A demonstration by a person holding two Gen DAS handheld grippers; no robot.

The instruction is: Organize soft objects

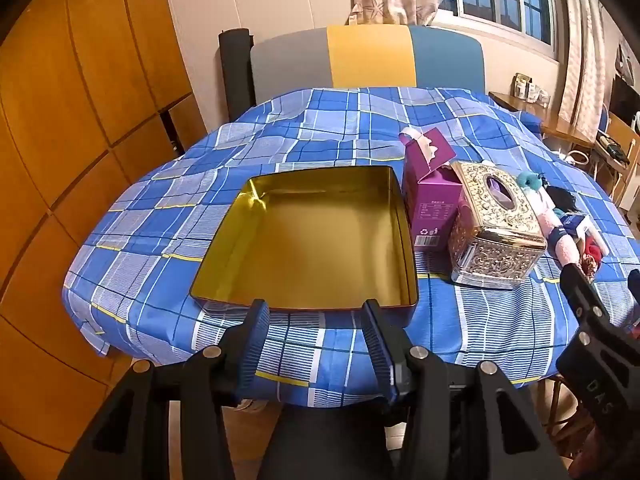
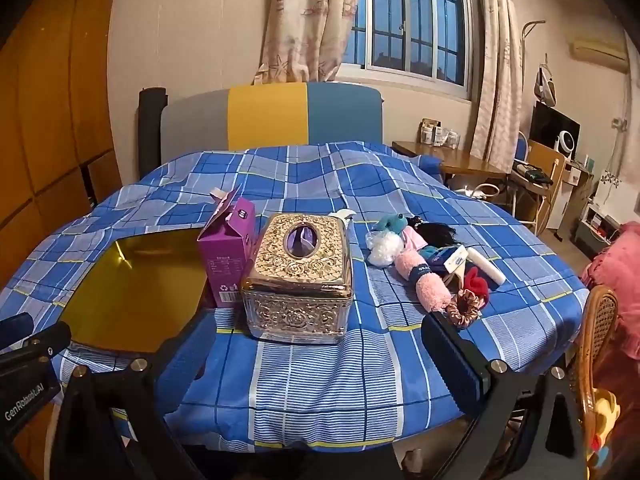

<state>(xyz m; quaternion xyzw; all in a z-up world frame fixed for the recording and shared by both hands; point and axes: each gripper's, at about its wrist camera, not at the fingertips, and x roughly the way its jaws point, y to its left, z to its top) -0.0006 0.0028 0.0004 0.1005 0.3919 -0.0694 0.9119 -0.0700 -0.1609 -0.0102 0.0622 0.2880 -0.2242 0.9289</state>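
Both grippers empty: left gripper point(image 1: 316, 312) part spread above the near rim of the gold tin point(image 1: 406, 236), right gripper point(image 2: 316, 344) spread wide before the tissue box point(image 2: 298, 276). Soft objects (pink plush roll point(image 2: 426, 284), teal toy point(image 2: 392, 222), scrunchie point(image 2: 464, 312)) lie heaped on the worktop point(image 2: 320, 392) right of the tissue box, well apart from the tin. Purple carton point(image 2: 230, 256) stands between tin and tissue box.

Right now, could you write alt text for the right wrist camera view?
A wide-open right claw points over a blue checked tablecloth at an ornate gold tissue box. Left of it stand a purple carton and an empty gold tin; right lies a pile of soft items.
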